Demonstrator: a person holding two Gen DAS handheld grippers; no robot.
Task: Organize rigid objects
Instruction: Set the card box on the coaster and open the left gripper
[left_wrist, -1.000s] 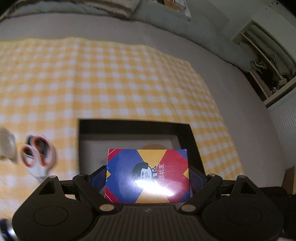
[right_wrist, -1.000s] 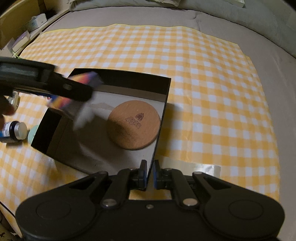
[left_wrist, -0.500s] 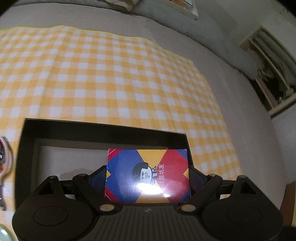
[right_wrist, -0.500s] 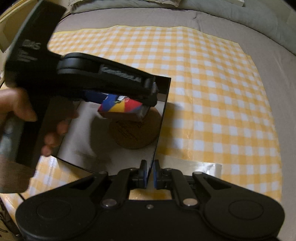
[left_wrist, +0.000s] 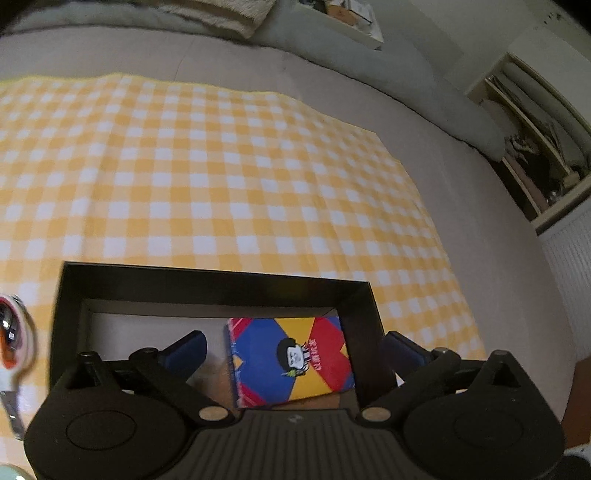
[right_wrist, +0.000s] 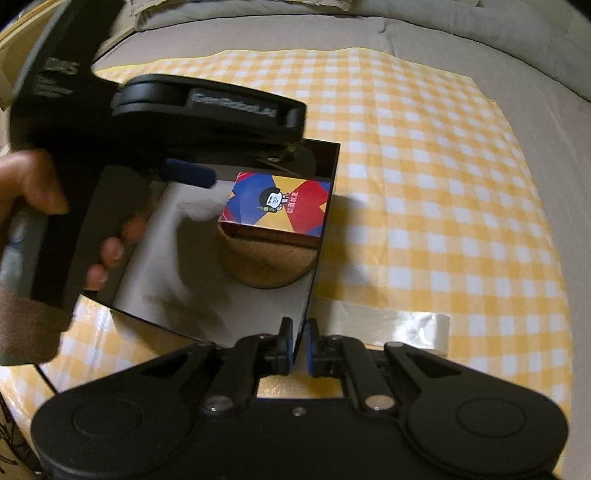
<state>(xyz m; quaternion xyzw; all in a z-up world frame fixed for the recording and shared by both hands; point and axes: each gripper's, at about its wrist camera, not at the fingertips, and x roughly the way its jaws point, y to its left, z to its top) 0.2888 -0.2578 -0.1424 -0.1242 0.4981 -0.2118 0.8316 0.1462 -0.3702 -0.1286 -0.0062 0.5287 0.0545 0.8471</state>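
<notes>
A colourful card box lies tilted inside the black box, leaning on a round cork coaster in the far right corner. My left gripper hovers over it with its jaws opening; the blue pads stand wide apart and clear of the card box. My right gripper is shut on the near corner of the black box's right wall.
Red-and-white scissors lie on the yellow checked cloth left of the black box. A strip of clear tape holds the cloth's near edge. A person's hand grips the left tool. Grey bedding surrounds the cloth.
The left gripper came in over the black box, then spread its jaws. The card box left the pads and now rests on the coaster. The right gripper has kept still.
</notes>
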